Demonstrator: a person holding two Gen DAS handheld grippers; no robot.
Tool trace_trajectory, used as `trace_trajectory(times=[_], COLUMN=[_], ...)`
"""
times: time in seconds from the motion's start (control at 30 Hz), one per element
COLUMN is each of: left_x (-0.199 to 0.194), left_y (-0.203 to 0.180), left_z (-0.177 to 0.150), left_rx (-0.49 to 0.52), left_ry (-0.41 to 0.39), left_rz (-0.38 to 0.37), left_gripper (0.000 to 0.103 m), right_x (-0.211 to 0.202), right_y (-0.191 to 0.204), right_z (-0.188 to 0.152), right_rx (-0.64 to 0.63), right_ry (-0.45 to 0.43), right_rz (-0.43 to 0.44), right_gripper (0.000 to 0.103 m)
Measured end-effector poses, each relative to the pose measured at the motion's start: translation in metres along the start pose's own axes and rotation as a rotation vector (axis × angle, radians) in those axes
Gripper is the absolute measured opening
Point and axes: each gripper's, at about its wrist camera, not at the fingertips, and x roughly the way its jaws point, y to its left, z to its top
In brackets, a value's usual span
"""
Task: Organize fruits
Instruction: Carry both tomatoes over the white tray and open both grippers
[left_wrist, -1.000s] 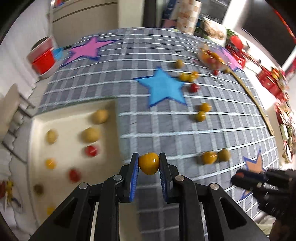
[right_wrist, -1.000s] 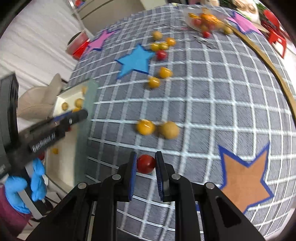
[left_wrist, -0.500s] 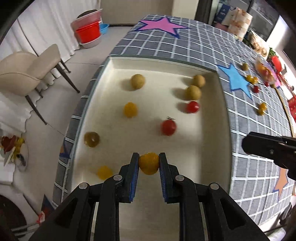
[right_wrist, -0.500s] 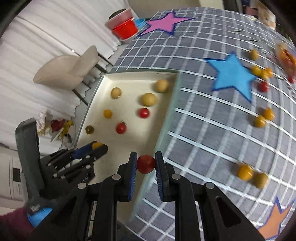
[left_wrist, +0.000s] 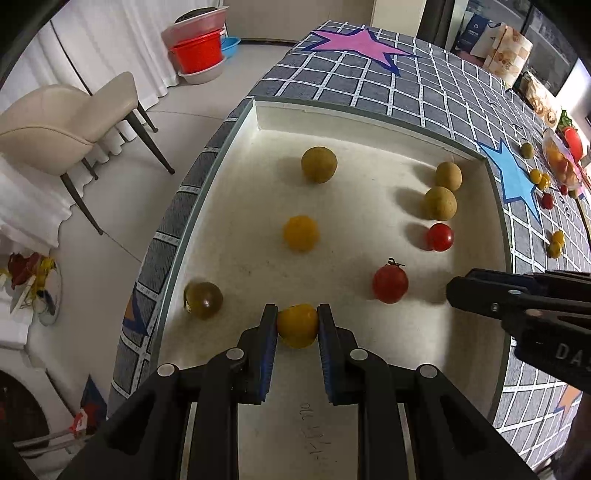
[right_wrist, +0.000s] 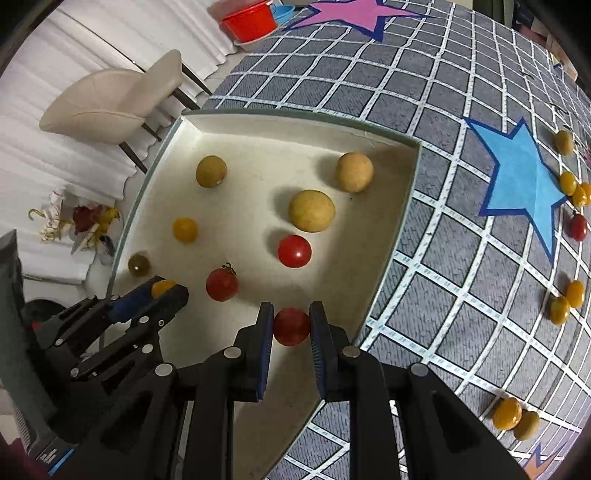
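Observation:
Both grippers hang over a white tray (left_wrist: 369, 110) (right_wrist: 295, 122) set at the table's corner. My left gripper (left_wrist: 297, 325) is shut on a yellow tomato (left_wrist: 297, 326), low over the tray's near left part; in the right wrist view the same gripper (right_wrist: 162, 291) and its yellow tomato (right_wrist: 162, 286) show at the left. My right gripper (right_wrist: 291, 326) is shut on a red tomato (right_wrist: 291, 326) over the tray's near right part, and its black body (left_wrist: 517, 306) enters the left wrist view from the right. Several fruits lie in the tray: two red tomatoes (right_wrist: 294, 251), a yellow one (right_wrist: 184, 229), tan round ones (right_wrist: 311, 210).
More yellow and red fruits (right_wrist: 565, 302) lie scattered on the grey checked tablecloth (right_wrist: 443, 258) beyond a blue star (right_wrist: 517, 177). A beige chair (left_wrist: 66, 122) and red basins (left_wrist: 197, 55) stand on the floor past the table's edge.
Both grippers swung from over the checked cloth to over the tray, each keeping its tomato. In the last half second the left one sank closer to the tray floor.

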Motion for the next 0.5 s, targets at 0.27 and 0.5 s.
trace_trajectory(times=[0.27,0.5], left_x=[0.0,-0.001], left_y=[-0.001,-0.001], left_z=[0.003,0.0], left_rx=[0.003,0.004], left_ry=[0.004,0.006], left_rz=[0.002,-0.007], left_gripper=[0.023,0.03], right_x=[0.014,0.013], right_y=[0.008,0.008], right_z=[0.007,0.005], right_rx=[-0.014,-0.016], right_ry=[0.017,0.015], right_rz=[-0.008,0.001], right_gripper=[0.021,0.022])
